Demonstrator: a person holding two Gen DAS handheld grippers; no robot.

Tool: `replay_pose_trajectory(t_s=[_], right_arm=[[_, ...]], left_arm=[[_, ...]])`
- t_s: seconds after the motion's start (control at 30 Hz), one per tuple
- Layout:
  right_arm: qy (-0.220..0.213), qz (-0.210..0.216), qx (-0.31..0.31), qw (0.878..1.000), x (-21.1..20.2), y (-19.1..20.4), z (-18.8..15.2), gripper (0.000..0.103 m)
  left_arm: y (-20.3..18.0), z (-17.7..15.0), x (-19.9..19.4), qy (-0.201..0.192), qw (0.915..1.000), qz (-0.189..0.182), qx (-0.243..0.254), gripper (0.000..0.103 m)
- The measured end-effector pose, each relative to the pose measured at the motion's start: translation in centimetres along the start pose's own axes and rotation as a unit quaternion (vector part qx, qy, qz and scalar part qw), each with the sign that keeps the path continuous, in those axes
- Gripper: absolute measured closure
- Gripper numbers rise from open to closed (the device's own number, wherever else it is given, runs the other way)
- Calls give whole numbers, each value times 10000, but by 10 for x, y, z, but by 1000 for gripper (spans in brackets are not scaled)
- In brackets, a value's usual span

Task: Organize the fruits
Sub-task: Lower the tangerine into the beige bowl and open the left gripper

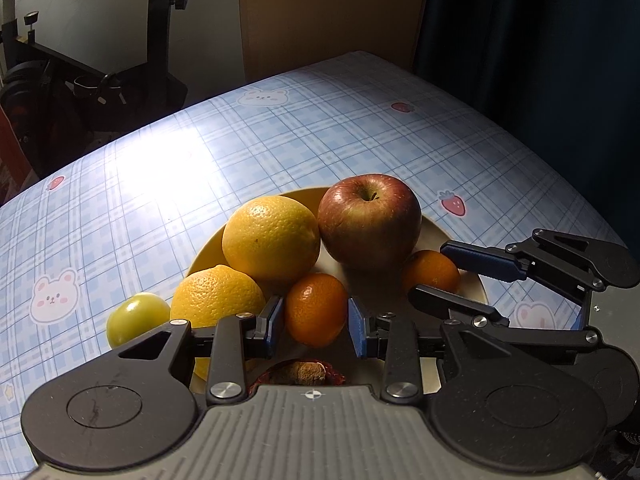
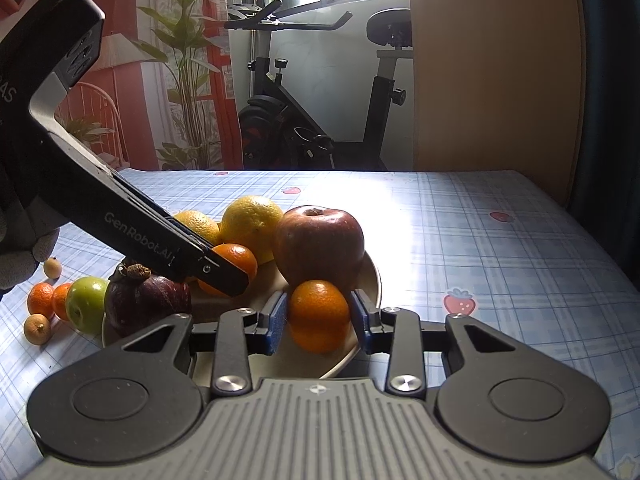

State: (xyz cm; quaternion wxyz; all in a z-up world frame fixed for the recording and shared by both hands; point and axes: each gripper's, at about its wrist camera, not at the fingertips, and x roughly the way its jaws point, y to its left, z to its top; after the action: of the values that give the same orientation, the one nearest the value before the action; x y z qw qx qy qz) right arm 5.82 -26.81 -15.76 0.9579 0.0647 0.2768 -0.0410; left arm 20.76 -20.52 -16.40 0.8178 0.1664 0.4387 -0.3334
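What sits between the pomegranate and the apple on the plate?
Left gripper shut on a mandarin, in the right wrist view.

Tabletop (image 1: 280, 128): pale blue plaid with bear and strawberry prints. Cream plate (image 2: 370, 276) carries a dark red apple (image 2: 320, 244), yellow citrus, orange mandarins. Green apple (image 2: 86, 304) just left of the plate.

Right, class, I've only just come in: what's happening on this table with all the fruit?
A person is sorting fruit with a two-finger tool in each hand. The left tool is closed around a small mandarin on the cream plate; the right tool grips another mandarin at the plate's near edge. A red apple, two yellow citrus fruits and a dark pomegranate already sit on the plate. A green apple lies beside it, and a few small fruits remain on the checked tablecloth.
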Motion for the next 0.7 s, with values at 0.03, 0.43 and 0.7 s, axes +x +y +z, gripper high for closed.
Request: replay_pose_trajectory(t_s=[0.03, 0.43, 0.7], right_arm=[[-4, -8, -14, 10000, 0, 0, 0, 66], [-318, 133, 176, 9992, -11, -7, -5, 59], [-338, 106, 185, 9992, -12, -6, -4, 59]], left_arm=[[1, -1, -1, -7, 10000, -19, -17, 66], [5, -7, -34, -451, 9989, 1, -119, 64], [13, -19, -66, -912, 9951, 249, -275, 63]])
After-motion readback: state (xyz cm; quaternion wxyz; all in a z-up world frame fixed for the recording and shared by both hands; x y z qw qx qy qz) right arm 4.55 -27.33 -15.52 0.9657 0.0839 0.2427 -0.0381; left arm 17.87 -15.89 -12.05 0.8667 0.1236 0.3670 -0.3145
